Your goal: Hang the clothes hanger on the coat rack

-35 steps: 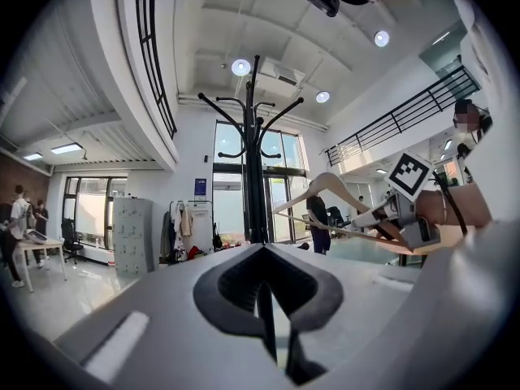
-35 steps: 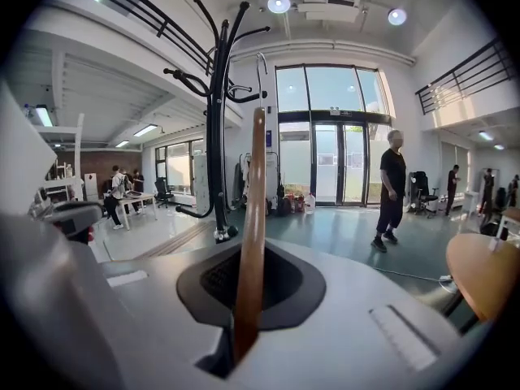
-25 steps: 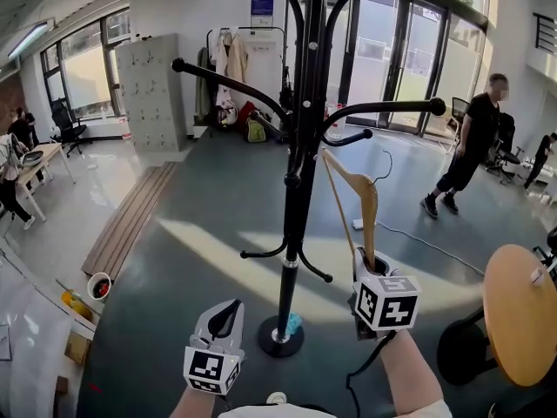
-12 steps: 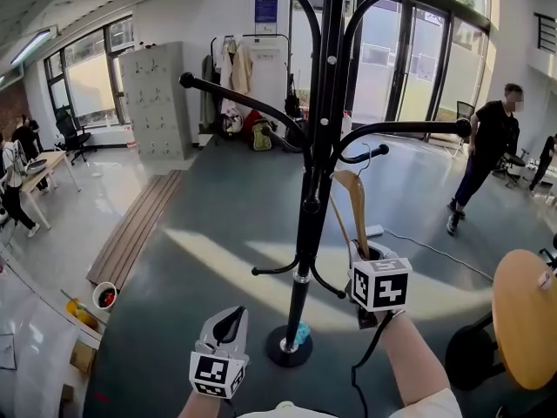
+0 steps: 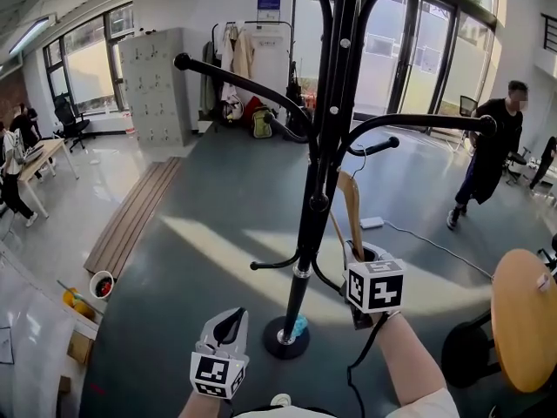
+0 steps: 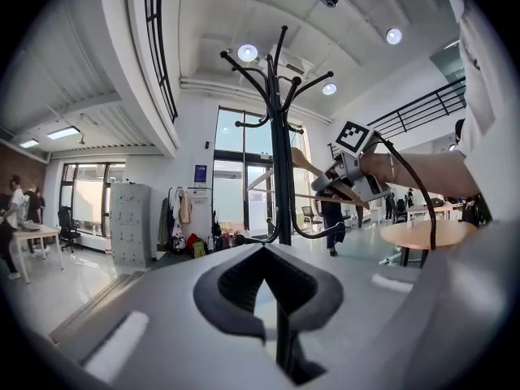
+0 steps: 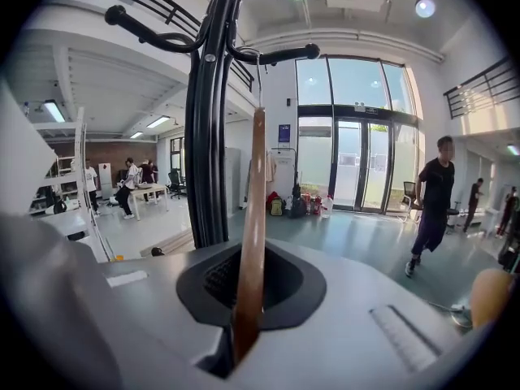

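Observation:
The black coat rack point(image 5: 315, 190) stands right in front of me, its knobbed arms spreading overhead. My right gripper point(image 5: 369, 258) is shut on the lower end of a wooden clothes hanger point(image 5: 352, 205), held upright just right of the pole. In the right gripper view the hanger point(image 7: 253, 218) rises from the jaws, and its wire hook point(image 7: 259, 80) reaches up beside a knobbed arm point(image 7: 280, 54); I cannot tell whether they touch. My left gripper point(image 5: 226, 327) hangs low, left of the rack's base point(image 5: 283, 338), shut and empty. From the left gripper point(image 6: 265, 254) the rack point(image 6: 280, 145) shows.
A round wooden table point(image 5: 522, 319) stands at the right. A person in black point(image 5: 489, 151) walks by the glass doors. Grey lockers point(image 5: 152, 81) and a garment rail point(image 5: 239, 64) line the back wall. Wooden planks point(image 5: 130, 220) lie on the floor at left.
My right gripper has carried the hanger in towards the rack's pole, so its top now sits under the short right arm. The left gripper has stayed low and shut.

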The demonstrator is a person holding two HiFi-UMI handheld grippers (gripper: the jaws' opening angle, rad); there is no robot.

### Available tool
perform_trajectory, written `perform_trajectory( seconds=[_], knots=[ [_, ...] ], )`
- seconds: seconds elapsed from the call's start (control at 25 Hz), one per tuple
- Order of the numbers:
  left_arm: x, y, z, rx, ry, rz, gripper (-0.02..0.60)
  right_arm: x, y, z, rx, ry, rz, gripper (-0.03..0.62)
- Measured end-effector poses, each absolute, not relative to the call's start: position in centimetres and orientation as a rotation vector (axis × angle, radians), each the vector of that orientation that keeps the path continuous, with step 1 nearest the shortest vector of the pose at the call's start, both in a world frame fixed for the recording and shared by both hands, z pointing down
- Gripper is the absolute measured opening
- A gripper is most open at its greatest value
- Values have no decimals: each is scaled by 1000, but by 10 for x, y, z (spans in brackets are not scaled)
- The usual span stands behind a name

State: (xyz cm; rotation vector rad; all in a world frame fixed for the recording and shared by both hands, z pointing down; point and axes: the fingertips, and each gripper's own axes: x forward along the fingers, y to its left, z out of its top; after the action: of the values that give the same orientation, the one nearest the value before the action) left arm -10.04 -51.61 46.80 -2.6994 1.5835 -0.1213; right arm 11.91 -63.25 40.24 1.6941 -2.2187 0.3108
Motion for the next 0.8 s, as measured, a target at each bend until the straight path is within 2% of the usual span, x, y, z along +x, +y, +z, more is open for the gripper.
perform_trajectory(
  seconds=[0.28,0.32,0.44,0.52,0.8],
  knots=[
    [-103,-512,477,-2700,1618,-139,0,113,-626,402,1690,-2316,311,45],
    [-102,-510,476,-2700,1618,-142,0,113,-625,401,1695,-2331,301,65],
    [-96,-504,474,-2693,1613,-140,0,113,-617,397,1689,-2377,270,189],
    [-93,-499,471,-2690,1610,-136,0,114,-611,393,1691,-2396,248,228],
    [-78,-470,463,-2688,1618,-128,0,137,-570,372,1746,-2407,177,262]
  ],
)
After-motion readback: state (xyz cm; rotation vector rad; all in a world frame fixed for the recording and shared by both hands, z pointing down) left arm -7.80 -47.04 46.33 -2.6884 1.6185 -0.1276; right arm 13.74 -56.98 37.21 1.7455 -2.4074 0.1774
